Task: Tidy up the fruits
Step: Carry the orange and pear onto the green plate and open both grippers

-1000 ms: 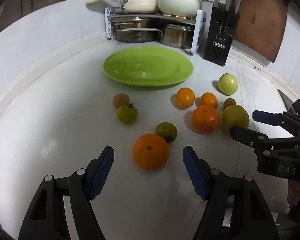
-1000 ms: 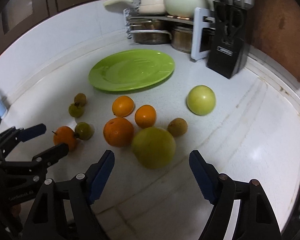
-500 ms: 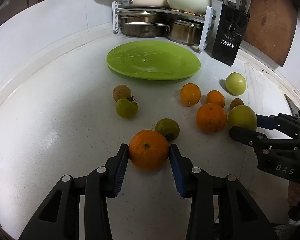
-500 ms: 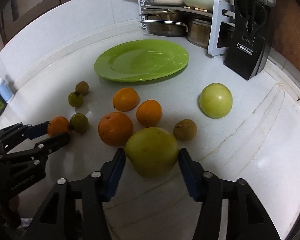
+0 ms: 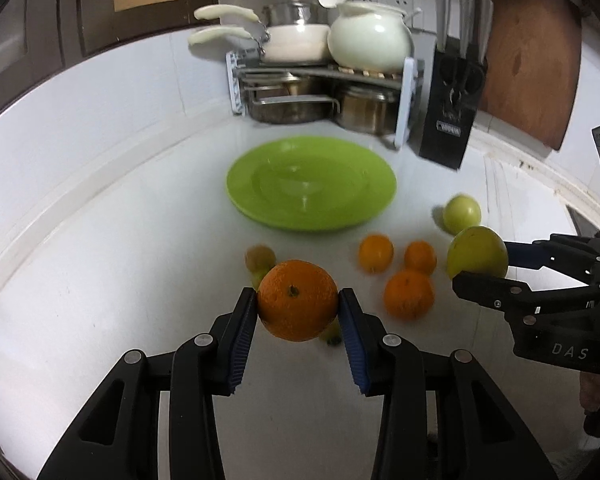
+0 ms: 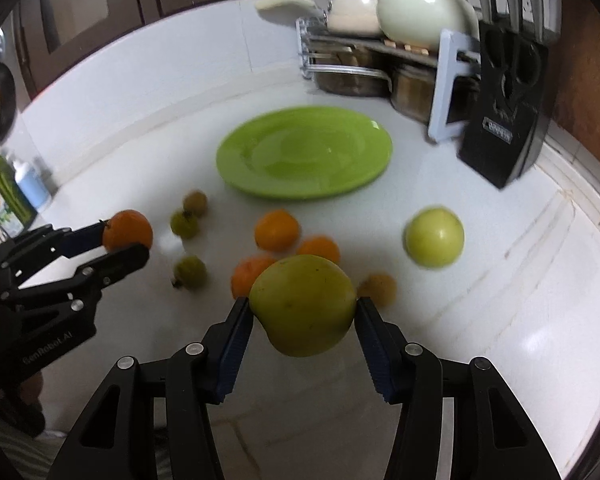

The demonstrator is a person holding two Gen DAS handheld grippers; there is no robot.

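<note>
My left gripper (image 5: pixel 299 312) is shut on an orange (image 5: pixel 297 300) and holds it above the white counter; it also shows in the right wrist view (image 6: pixel 126 240). My right gripper (image 6: pixel 304 320) is shut on a large yellow-green fruit (image 6: pixel 303 310), also lifted, and it shows in the left wrist view (image 5: pixel 477 257). A green plate (image 5: pixel 311 184) lies empty behind the fruit; it shows in the right wrist view too (image 6: pixel 304 152). Three oranges (image 5: pixel 408 294), a pale green apple (image 6: pixel 434 237) and several small greenish fruits (image 6: pixel 190 272) lie on the counter.
A pot rack (image 5: pixel 320 88) with pans and a white pot stands at the back. A black knife block (image 5: pixel 454 100) is to its right, with a wooden board (image 5: pixel 532 56) behind. Bottles (image 6: pixel 16 196) stand at the far left. The counter's raised edge runs along the right.
Both grippers closed on their fruits and lifted them off the counter: the left with the orange, the right with the yellow-green fruit.
</note>
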